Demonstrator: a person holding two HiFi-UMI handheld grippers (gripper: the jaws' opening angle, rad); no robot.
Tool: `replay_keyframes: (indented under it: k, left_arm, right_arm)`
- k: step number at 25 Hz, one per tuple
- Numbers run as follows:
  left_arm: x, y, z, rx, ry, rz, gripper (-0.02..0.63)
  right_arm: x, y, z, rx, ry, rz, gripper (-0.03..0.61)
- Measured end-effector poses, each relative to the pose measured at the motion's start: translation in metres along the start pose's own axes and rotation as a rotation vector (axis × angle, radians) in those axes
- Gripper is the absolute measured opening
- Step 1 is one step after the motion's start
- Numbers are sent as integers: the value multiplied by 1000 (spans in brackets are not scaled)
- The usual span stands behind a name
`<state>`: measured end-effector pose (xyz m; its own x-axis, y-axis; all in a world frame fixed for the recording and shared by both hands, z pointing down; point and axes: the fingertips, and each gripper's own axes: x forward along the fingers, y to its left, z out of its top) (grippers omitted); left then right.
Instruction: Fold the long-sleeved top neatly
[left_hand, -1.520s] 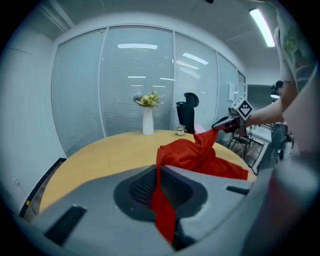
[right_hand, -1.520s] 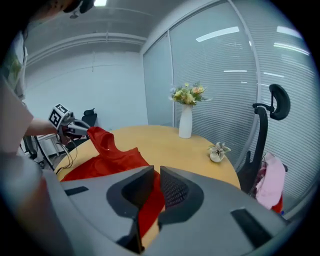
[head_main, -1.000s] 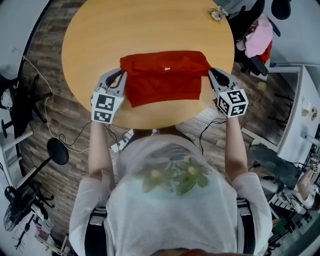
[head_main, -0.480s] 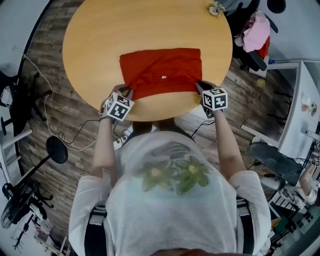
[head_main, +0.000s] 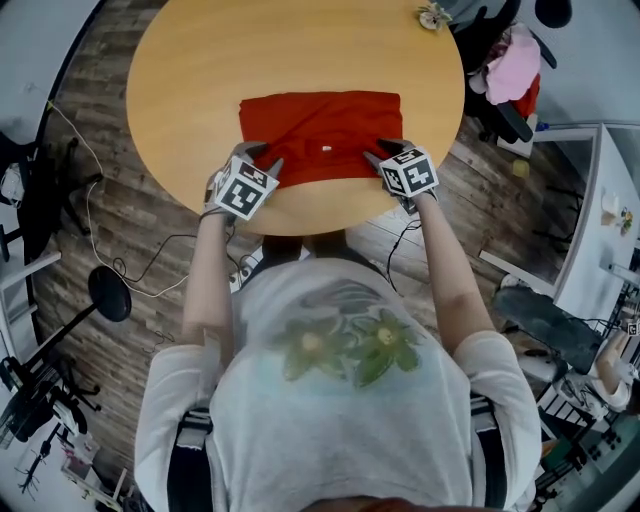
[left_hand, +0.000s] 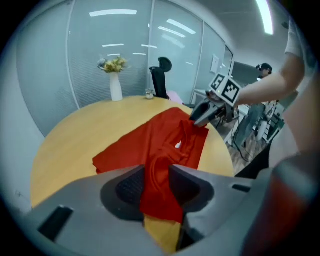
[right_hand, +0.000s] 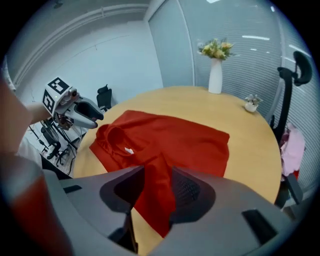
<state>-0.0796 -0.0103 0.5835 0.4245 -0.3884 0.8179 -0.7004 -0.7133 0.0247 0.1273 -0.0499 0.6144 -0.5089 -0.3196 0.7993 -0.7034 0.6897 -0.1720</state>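
Long-sleeved top (head_main: 320, 125), a red folded rectangle, lies near the desk's (head_main: 200, 60) front edge, its front corners loose between the left tool (head_main: 262, 160) and right tool (head_main: 383, 153), whose jaws have just been opening; spread both fully and lift off together without dragging the fold.

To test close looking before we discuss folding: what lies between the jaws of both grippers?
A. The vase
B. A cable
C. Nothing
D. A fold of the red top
D: a fold of the top runs between the jaws of the left gripper and of the right gripper. Both pairs of jaws have just been opening, and they stand loose around the cloth.
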Motion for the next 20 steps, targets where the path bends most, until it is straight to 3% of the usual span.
replay_keyframes:
  k: [2, 3, 4, 7, 11, 12, 13, 14, 18, 20]
  left_arm:
    - [20, -2, -15, 24, 66, -3, 122]
    - [22, -3, -19, 26, 71, 1, 93]
    - [19, -5, -21, 22, 58, 4, 37]
    - [-1, -20, -26, 12, 16, -13, 32]
    - [7, -51, -64, 77, 109, -37, 38]
    - [12, -56, -74, 100, 150, -42, 54]
    - [16, -62, -80, 119, 184, -51, 79]
    - [15, -66, -80, 123, 197, -63, 107]
    - [-9, -70, -36, -45, 46, -134, 109]
    - [-9, -62, -17, -115, -9, -133, 109]
  right_arm:
    - [7, 0, -5, -41, 45, -13, 123]
    - [3, 3, -4, -68, 40, -22, 61]
    - [-4, 8, -1, -100, 25, -24, 50]
    - [-29, 33, -5, -226, 7, -23, 41]
    - [-22, 39, -57, -346, 156, -87, 43]
    - [-17, 41, -70, -344, 202, -77, 66]
    - [-15, 46, -78, -333, 236, -57, 149]
    - [-16, 52, -80, -318, 247, -41, 178]
    - [-34, 64, -50, -205, 104, -40, 178]
    - [-34, 61, -37, -134, 45, -53, 178]
